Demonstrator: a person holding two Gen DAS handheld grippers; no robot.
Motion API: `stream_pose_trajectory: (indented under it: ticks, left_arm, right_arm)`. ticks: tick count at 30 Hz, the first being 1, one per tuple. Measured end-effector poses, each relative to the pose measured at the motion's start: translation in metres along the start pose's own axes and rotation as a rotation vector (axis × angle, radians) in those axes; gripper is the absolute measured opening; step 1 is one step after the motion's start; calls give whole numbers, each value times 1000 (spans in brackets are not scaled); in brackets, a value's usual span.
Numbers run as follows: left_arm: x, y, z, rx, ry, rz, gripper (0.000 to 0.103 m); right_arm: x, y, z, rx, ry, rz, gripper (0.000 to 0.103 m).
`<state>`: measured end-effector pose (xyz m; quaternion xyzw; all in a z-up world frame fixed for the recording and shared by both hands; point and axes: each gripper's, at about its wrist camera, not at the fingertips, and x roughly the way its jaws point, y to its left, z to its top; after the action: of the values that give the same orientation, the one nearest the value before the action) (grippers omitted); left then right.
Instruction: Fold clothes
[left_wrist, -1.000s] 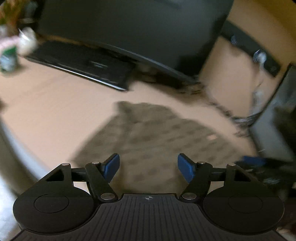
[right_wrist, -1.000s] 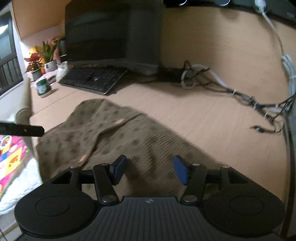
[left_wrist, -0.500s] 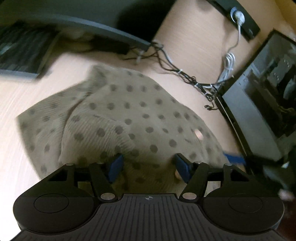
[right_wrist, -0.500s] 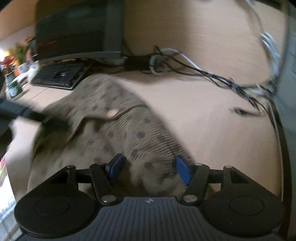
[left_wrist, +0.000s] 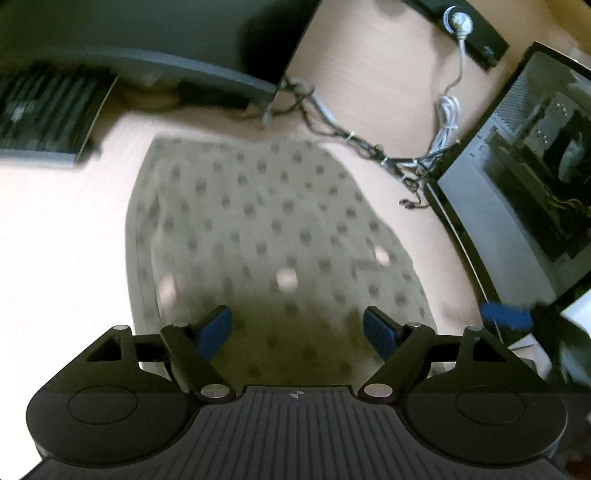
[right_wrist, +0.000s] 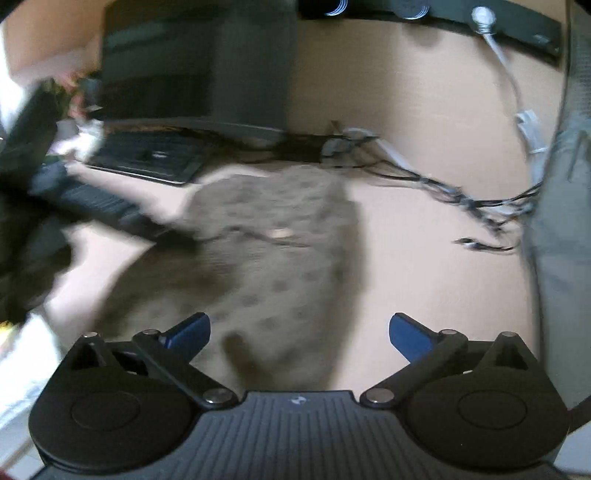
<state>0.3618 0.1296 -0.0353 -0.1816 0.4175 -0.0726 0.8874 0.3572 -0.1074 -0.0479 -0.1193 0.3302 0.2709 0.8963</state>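
A brown polka-dotted garment (left_wrist: 266, 229) with pale buttons is lying spread on the light wooden tabletop (left_wrist: 55, 229), filling the centre of the left wrist view and running from mid-frame down to the lower centre of the right wrist view. The left gripper (left_wrist: 297, 330) is hovering over the garment's near edge at the bottom of its frame with its jaws standing wide apart and gripping nothing; the right gripper (right_wrist: 299, 332) is doing the same, jaws released and empty, with cloth showing between them on the left and bare tabletop on the right. Both views are smearing with motion, so fine creases are hard to read (the three buttons, at least, are showing as pale blobs). The garment is sitting in a fairly compact, rounded shape, and a flap seems to be lying across its upper part in the right wrist view, which suits a fold partly made; whether more folds are wanted, the pictures are not settling. A keyboard (right_wrist: 147, 158) and a monitor (right_wrist: 199, 62) are standing in the upper left, and a tangle of cables (left_wrist: 369, 144) is trailing along the upper right, close to the garment's far edge. Any coming grasp is calling for both grippers to be closing on one layer's edge only, and for keeping the cloth from dragging into those cables.
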Motion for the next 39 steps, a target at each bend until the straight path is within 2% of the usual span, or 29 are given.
stream_pose_trajectory:
  ticks: [3,7,12,16,19,21,23,25,28,30,37,38,39]
  left_arm:
    - [2,-5,-9,-8,2,23,84]
    - [4,-12,-21,-19,4,55,86]
    - [7,-20,-34,-23,6,88,91]
    - [8,-25,-38,14,6,97,93]
    - [7,-28,-40,21,7,108,93]
    - [-6,-24,-39,-33,2,92,92]
    - [-27,-15,-40,-86,-41,79,93]
    - [-53,-7,-46,-97,-95,133,94]
    - [-82,3,-61,-89,-121,261,95]
    - [-94,8,-71,-99,-118,313,95]
    - [-113,1,-103,-112,-105,352,98]
    - [-113,-3,-106,-101,-103,350,98]
    - [-114,-6,-108,-90,-101,349,99]
  right_arm:
    - [21,-1,0,-60,35,-14,103]
    - [29,9,-7,-135,2,-45,103]
    - [38,9,-6,-119,1,-49,103]
    - [42,-3,-4,-35,57,-14,103]
    - [39,-8,-2,-46,87,10,103]
    - [22,-5,-1,-119,34,22,103]
    - [-6,3,-6,-245,-52,115,103]
    - [-26,15,-16,-372,-72,207,103]
    - [-46,32,-33,-544,-57,334,92]
    - [-41,44,-44,-598,-16,373,85]
    - [-16,76,-62,-788,-37,312,83]
    - [-14,77,-62,-796,-36,305,78]
    - [-10,74,-55,-736,-10,309,62]
